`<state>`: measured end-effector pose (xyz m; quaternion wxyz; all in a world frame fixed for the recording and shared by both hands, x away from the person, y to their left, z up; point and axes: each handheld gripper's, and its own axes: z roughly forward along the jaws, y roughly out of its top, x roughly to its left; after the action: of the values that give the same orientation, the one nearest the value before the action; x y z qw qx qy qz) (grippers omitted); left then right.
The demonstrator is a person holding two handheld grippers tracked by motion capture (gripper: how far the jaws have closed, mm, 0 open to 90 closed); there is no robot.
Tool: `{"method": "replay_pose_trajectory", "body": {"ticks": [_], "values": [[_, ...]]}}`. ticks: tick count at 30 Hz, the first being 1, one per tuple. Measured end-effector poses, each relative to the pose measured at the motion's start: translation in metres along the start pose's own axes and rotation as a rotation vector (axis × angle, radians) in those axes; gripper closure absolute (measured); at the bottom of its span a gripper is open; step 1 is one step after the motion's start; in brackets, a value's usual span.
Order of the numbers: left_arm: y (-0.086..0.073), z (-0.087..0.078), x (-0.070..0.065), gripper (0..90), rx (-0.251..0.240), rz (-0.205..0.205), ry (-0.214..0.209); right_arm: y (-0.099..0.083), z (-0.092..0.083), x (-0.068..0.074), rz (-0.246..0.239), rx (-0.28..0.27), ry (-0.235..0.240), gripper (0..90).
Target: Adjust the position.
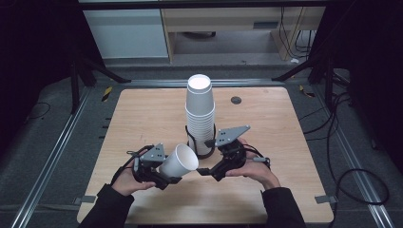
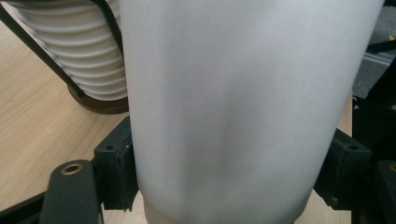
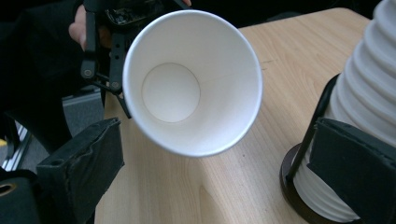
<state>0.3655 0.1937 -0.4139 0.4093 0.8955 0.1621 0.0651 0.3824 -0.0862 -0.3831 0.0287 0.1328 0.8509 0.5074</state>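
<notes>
Paper cup sits clamped sideways in the left gripper; right gripper fingers gape, holding nothing, beside the cup stack.

- Tall stack of white paper cups stands upside down in a black wire holder, mid-table on the light wooden table.
- Single white paper cup lies tilted just left of the holder, between the left gripper jaws.
- Right gripper just right of that cup, before the holder.
- Small dark round disc behind, right of the stack.

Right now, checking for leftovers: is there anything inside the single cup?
No, the single cup shows a bare white bottom in the right gripper view.
</notes>
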Motion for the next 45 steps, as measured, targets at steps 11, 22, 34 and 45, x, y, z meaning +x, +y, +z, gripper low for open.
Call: {"method": "replay_pose_trajectory", "body": {"ticks": [11, 22, 34, 45], "values": [[0.007, -0.003, -0.006, 22.6, -0.112, -0.032, 0.011, -0.017, -0.009, 0.006, 0.064, -0.069, -0.005, 3.0], [0.014, 0.001, -0.015, 22.6, -0.160, -0.026, 0.020, -0.018, 0.000, 0.006, 0.105, -0.110, 0.042, 3.4], [0.017, 0.005, -0.020, 22.6, -0.180, -0.020, 0.027, -0.013, 0.010, 0.009, 0.118, -0.139, 0.069, 3.4], [0.019, 0.010, -0.023, 22.7, -0.177, -0.015, 0.029, -0.007, 0.023, 0.012, 0.112, -0.136, 0.075, 3.7]]}}
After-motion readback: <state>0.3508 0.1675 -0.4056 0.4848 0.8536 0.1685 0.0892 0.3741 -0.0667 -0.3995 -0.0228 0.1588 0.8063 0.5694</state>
